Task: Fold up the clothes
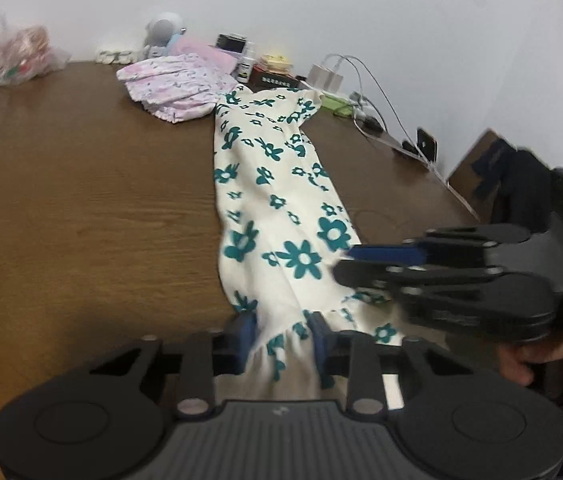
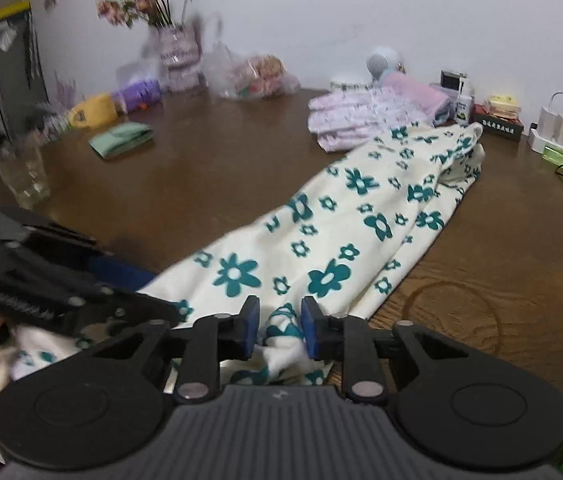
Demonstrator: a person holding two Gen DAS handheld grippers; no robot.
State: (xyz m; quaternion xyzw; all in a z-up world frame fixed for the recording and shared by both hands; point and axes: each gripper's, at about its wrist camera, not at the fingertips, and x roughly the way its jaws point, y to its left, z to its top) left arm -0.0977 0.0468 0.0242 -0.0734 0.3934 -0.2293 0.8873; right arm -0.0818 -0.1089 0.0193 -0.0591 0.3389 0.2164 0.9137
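**Both tools pinched on the hem of the flower dress**

Right under my left tool (image 1: pixel 281 338) is the ruffled hem of the cream dress (image 1: pixel 277 208) with teal flowers, bunched up between the blue pads, which are nearly together and clamped on the cloth. Same story on my right tool (image 2: pixel 280 328): pads close, a fold of the hem squeezed between them. In the left wrist view the right tool sits just beside mine, low on the right, with a bit of the person's hand (image 1: pixel 529 360) behind it.

From the hem the dress runs long and narrow across the brown worktop (image 1: pixel 81 200) toward the wall, top end almost touching a folded stack of pale pink and lilac clothes (image 2: pixel 357 120).

Containers, since that's what I'm watching:
- clear plastic bag (image 2: pixel 253 76) by the wall, something reddish and packaged inside, too blurry to name
- patterned vase (image 2: pixel 179 56) holding pink flowers on dark stems
- yellow mug (image 2: pixel 95 111), can't see into it
- clear glass (image 2: pixel 25 172) at the left edge, looks empty but it's blurred
- dark box with white lettering (image 2: pixel 497 126), yellowish stuff stacked on top
- small white bottle (image 2: pixel 463 106) next to it

Also a folded green cloth (image 2: pixel 121 139) lying alone, well apart from the dress, and white chargers (image 2: pixel 555 124) with cables near the right wall.
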